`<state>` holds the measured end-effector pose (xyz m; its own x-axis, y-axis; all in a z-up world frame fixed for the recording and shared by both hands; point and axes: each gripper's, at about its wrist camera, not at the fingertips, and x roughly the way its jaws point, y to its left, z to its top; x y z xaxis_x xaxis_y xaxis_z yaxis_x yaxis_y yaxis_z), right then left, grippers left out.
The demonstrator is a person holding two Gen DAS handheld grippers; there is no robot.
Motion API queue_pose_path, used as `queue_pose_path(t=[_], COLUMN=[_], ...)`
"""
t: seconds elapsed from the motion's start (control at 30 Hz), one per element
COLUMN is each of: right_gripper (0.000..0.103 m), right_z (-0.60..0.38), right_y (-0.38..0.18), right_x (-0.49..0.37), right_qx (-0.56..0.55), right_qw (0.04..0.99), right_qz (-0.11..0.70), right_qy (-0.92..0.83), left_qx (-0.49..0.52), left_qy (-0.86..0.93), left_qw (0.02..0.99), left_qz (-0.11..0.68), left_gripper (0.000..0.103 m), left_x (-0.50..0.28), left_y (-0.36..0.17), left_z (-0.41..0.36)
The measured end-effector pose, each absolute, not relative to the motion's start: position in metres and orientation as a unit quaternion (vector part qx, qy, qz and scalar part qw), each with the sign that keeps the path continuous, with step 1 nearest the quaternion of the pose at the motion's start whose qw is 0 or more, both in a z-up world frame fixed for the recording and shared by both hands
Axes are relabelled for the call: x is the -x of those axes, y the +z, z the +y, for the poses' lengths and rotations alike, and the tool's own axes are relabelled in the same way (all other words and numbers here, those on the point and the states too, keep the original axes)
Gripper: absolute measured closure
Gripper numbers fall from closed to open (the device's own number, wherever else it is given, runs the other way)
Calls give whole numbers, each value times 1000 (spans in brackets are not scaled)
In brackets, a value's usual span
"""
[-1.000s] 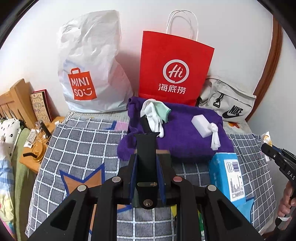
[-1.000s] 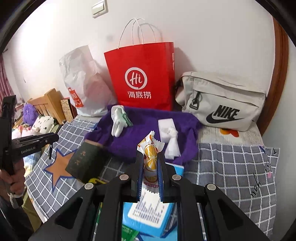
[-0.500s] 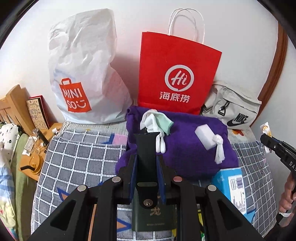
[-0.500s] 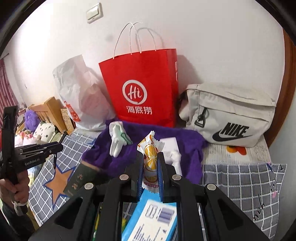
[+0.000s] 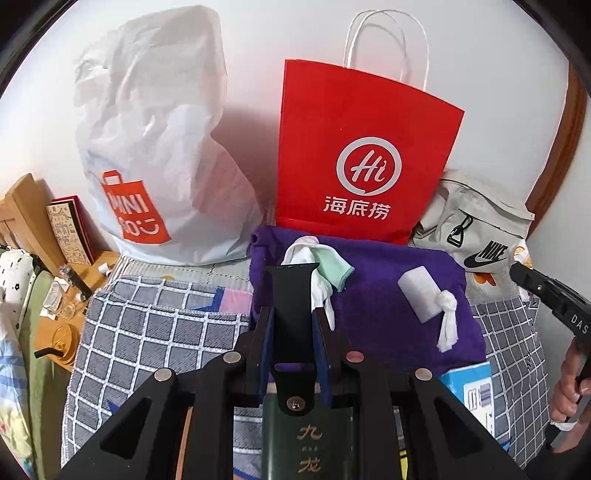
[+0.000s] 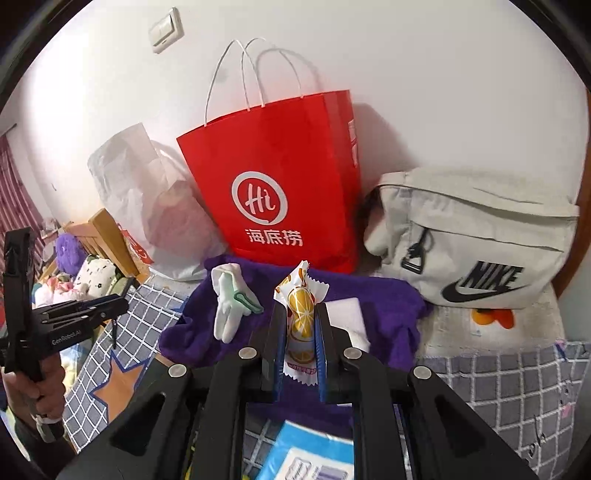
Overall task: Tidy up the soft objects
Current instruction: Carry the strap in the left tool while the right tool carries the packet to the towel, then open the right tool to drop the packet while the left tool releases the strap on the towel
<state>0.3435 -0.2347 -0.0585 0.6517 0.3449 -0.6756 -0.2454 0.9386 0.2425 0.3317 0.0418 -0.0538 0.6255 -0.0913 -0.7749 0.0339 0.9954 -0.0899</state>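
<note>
Left gripper (image 5: 293, 321) clenched on a black rubber watch strap (image 5: 294, 314); right gripper (image 6: 300, 325) grasping an orange-print sweet wrapper (image 6: 300, 314). Judged: carry both high over the purple towel (image 5: 388, 295), release only above the red paper bag (image 5: 362, 155) mouth.

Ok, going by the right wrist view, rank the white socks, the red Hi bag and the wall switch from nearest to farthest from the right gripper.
1. white socks: on the purple towel, just left of the right gripper.
2. red Hi bag: upright behind the towel, against the wall.
3. wall switch: high on the wall, upper left.
</note>
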Motion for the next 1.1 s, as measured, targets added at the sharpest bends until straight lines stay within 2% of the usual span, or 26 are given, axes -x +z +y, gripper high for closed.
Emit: queue_pose_path(t=[0.4,1.1], right_gripper=[89,88], right_z=[-230,-206], right_y=[-126,-177], right_x=[-377,-394], right_qx=[-57,0], right_qw=[867,825], right_qz=[461,528], right_qy=[182,200], left_qx=[32,45], left_qy=[-41,-54], left_qw=[887,856], left_qz=[458,513], left_gripper=[83,82], left_x=[-376,-414], left_y=[-84,-144], left_z=[32,32])
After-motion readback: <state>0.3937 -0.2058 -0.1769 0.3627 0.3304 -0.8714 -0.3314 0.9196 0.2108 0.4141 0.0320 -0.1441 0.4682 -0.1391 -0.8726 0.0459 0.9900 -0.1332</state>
